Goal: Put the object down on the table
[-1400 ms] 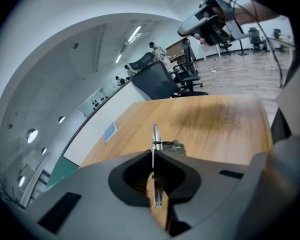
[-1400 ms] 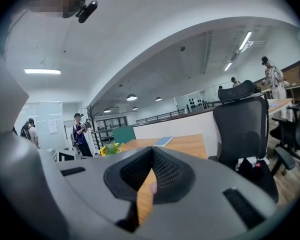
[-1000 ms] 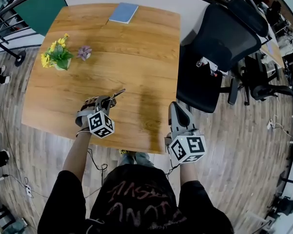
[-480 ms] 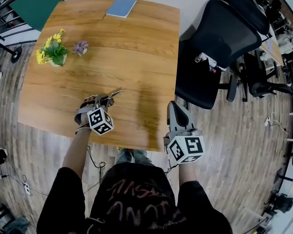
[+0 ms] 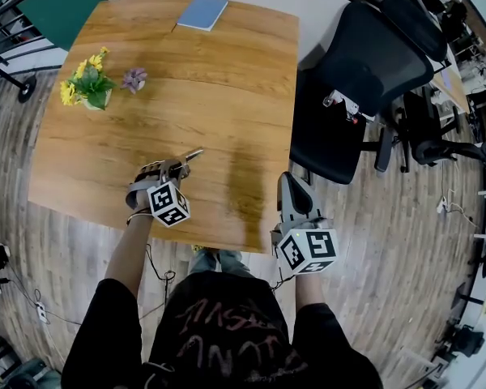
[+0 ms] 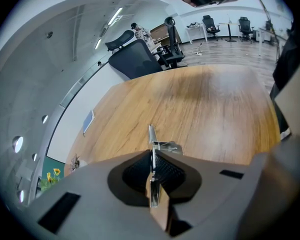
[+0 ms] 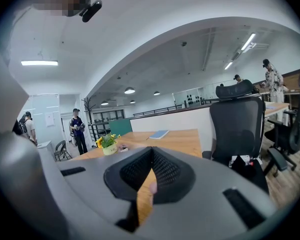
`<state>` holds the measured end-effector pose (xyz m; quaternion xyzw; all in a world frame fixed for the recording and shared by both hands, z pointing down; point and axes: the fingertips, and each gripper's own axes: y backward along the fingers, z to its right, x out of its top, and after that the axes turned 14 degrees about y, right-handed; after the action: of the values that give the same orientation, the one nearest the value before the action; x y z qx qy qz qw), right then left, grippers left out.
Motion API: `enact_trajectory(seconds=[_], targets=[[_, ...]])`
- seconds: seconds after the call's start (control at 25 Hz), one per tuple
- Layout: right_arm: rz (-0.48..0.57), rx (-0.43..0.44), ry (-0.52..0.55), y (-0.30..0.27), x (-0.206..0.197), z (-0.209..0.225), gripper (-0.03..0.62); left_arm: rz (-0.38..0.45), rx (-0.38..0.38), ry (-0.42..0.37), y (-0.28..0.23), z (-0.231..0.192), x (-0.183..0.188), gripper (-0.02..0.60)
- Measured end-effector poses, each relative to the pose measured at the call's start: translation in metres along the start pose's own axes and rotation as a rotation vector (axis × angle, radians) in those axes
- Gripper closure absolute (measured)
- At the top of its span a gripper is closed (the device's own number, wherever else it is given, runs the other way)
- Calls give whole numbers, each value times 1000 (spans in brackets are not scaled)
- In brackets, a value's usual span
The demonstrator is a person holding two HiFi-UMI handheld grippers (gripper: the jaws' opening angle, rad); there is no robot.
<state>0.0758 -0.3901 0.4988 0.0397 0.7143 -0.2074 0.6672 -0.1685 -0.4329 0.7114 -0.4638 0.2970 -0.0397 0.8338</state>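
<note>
Release is starting: left hand-held gripper (image 6: pixel 152 156) is easing its jaws apart, still narrow around the thin metal piece (image 6: pixel 151 134), which it is holding edge-up low over the worktop (image 5: pixel 227 96) for a short drop. Right hand-held gripper (image 7: pixel 150 154) is hanging pinched together, empty, off the front edge.
</note>
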Motion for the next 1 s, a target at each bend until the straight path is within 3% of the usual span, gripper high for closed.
enact_trajectory(seconds=[1.0], targets=[[-13,-6,18,2,-5,-3,589,-29,-72,45,-10,25,-6,485]])
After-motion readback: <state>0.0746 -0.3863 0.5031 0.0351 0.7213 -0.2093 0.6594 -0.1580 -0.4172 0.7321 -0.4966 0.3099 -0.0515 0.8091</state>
